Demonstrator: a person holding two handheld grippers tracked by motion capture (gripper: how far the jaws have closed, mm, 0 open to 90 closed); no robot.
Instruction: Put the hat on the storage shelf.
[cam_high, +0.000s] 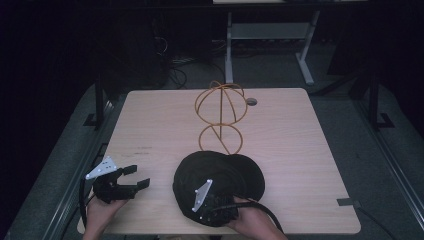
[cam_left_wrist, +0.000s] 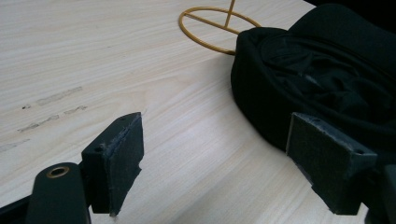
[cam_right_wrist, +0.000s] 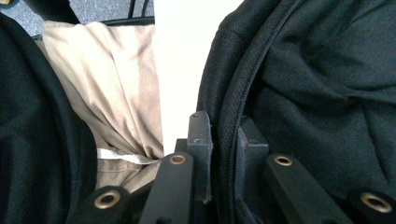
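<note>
Right gripper (cam_high: 218, 206) low at the near bench (cam_high: 150, 125) edge, angled back toward the person, fingers (cam_right_wrist: 201, 140) pinched tight on the seamed rim of the black hat (cam_high: 217, 180) (fabric squeezed between). Left gripper (cam_high: 131, 178) resting just left of the hat, fingers (cam_left_wrist: 122, 154) spread wide, holding nothing. Behind the hat, touching its far edge: an orange wire stand (cam_high: 220, 112).

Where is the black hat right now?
In the high view the black hat lies near the table's front edge, right of centre, before the orange wire stand, its rim pinched by the right gripper.
</note>
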